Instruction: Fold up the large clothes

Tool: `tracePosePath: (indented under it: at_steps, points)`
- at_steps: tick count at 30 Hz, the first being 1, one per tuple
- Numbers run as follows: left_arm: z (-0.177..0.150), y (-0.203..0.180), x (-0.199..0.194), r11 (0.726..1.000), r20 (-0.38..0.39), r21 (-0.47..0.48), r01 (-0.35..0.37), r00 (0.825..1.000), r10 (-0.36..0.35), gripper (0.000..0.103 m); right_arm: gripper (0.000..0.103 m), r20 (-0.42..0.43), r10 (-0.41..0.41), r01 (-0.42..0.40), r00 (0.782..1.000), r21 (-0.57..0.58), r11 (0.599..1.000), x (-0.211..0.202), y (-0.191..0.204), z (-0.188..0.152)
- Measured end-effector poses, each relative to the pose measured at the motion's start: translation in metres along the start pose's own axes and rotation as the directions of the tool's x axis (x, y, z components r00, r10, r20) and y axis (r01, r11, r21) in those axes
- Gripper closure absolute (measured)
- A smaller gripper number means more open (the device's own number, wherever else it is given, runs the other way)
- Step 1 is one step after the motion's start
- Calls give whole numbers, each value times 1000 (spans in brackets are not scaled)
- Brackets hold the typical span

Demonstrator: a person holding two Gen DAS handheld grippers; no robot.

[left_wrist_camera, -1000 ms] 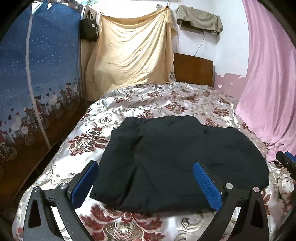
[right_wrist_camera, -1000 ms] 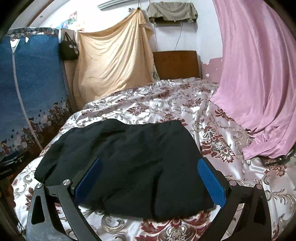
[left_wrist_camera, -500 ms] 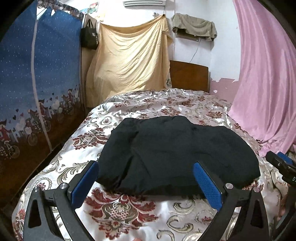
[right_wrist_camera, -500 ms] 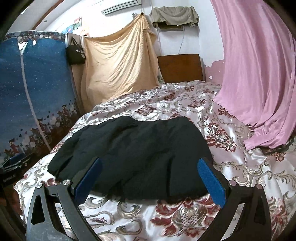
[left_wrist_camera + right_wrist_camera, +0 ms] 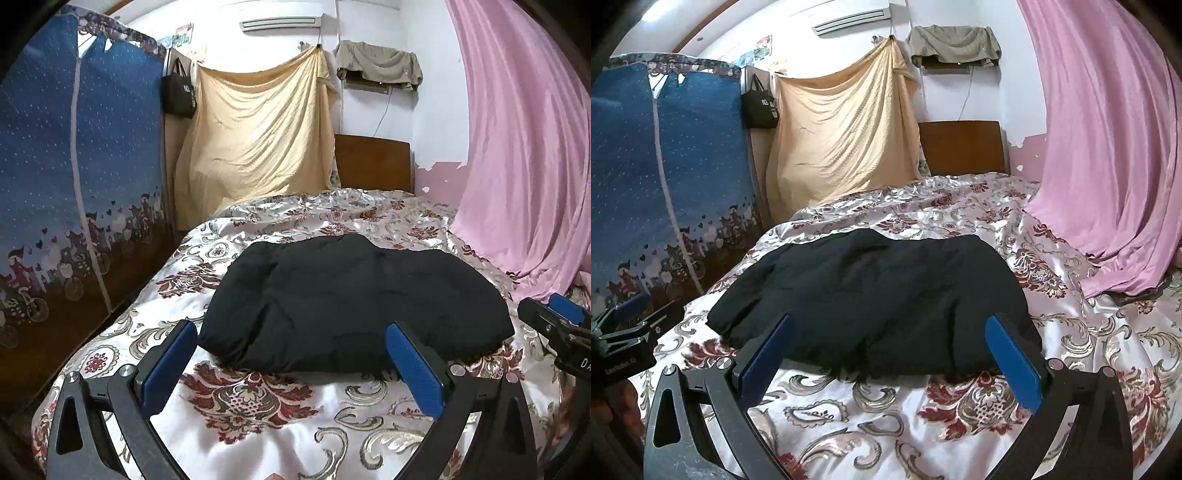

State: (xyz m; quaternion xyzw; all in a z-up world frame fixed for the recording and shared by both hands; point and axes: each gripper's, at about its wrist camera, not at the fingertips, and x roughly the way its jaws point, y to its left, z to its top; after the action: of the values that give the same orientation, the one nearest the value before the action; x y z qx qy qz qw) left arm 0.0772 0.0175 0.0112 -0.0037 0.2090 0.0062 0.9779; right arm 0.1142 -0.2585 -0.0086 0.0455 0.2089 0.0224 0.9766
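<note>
Folded black garment (image 5: 354,306) lying across the middle of the bed, on a satin bedspread (image 5: 258,402) patterned in white, gold and dark red. Roughly rectangular bundle, long side running left to right, edges a little rumpled, near edge slightly puffed above the spread.

Left tool (image 5: 291,365) spread wide, blue pads (image 5: 168,363) well apart, nothing between them. Held above the bedspread just short of the garment's near edge, not touching it. Right tool (image 5: 894,363) likewise spread wide and gripping nothing, its blue pads (image 5: 1014,363) framing the near right part of the garment from above the spread, apart from the cloth.

Each tool partly visible from the other's camera: right one at the far right edge of the left view (image 5: 554,325), left one at the far left edge of the right view (image 5: 631,325).

Behind the bed: wooden headboard (image 5: 373,162), yellow sheet (image 5: 258,136) hung on the wall, black bag (image 5: 179,92) hanging beside it. Pink curtain (image 5: 524,147) draped down the right side onto the bed; blue fabric wardrobe (image 5: 74,166) along the left.
</note>
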Motion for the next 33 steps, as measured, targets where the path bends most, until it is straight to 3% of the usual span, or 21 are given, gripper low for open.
tracePosePath:
  at_steps: [33]
  points:
    - [-58,14,-59,999,99,37,-23,995,19,0,1,126,-26,31,992,-35,999,-71,38,-53]
